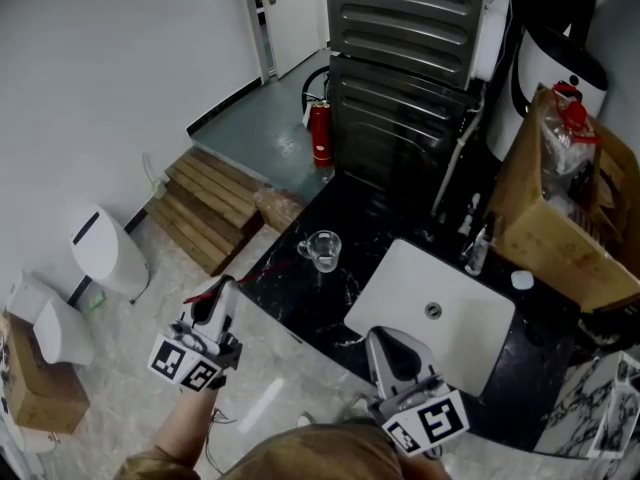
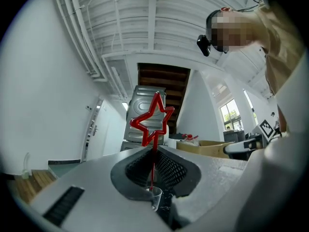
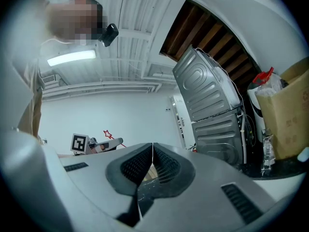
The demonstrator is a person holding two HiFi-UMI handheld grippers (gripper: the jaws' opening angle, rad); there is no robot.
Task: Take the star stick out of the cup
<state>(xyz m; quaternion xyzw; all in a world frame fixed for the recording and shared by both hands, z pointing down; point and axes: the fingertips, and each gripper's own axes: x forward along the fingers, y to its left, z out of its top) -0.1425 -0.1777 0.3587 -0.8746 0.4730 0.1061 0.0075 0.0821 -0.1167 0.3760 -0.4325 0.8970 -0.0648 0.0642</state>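
— Counter first: how much of it can you make out?
— A black, veined counter [image 1: 300, 298] with a white sink [image 1: 400, 293] set into it. Its right end runs under a cardboard box [image 1: 545, 223] and off the edge of the head view. Behind it stand grey ribbed metal machines [image 1: 410, 68], stacked and cut off at the top.

— And your two grippers?
— My left gripper [image 1: 226, 286] hangs off the counter's front-left edge, over the floor, apart from the cup. My right gripper [image 1: 388, 336] sits at the sink's front edge. In its own view the right gripper [image 3: 152, 145] has its jaws pressed flat together, with nothing between them.

— The cup?
— The cup [image 1: 321, 249], clear glass, stands upright on the counter just left of the sink, and I see nothing red inside it. In the left gripper view only a sliver of the cup [image 2: 155, 194] shows below the jaws. The rest is hidden behind them.

— So where is the star stick?
— Clenched in my left gripper [image 2: 154, 150]. The jaws are tight on the thin stem of the star stick [image 2: 153, 139], and its red star outline stands above them. The stem's lower end lines up with the cup's rim there, and that view alone cannot tell me whether they touch. In the right gripper view the star stick [image 3: 107, 134] is a tiny red shape beside the left gripper's marker cube [image 3: 78, 142]. In the head view it is too thin for me to pick out with any certainty.
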